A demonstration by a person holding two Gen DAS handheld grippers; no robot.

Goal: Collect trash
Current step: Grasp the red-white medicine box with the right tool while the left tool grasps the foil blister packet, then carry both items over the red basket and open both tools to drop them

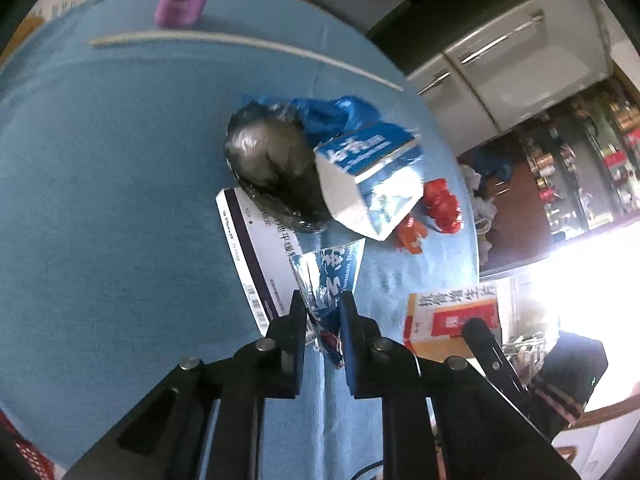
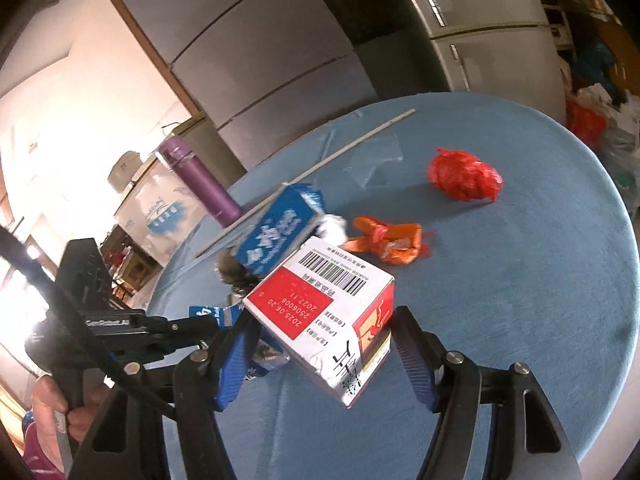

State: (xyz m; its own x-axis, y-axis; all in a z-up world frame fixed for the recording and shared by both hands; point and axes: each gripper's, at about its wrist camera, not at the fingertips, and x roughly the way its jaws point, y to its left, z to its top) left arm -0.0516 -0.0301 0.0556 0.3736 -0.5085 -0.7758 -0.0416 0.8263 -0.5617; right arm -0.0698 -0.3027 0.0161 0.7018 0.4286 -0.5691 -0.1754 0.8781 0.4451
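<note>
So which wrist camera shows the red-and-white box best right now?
The right wrist view: the red-and-white box fills the centre, barcode and date panel legible, between that gripper's fingers. The left wrist view shows only its printed face at the table edge, washed by glare.

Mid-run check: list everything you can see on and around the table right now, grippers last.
Table: 1, blue cloth, round.
Red-and-white box: 1, between right gripper's fingers.
Blue foil wrapper: 1, pinched by left gripper.
Blue carton: 1, table centre.
Black bag: 1, beside carton.
White card box: 1, flat.
Red crumpled bag: 1, far side.
Orange wrapper: 1.
White stick: 1.
Purple bottle: 1, table edge.
Left gripper: shut.
Right gripper: around box.
</note>
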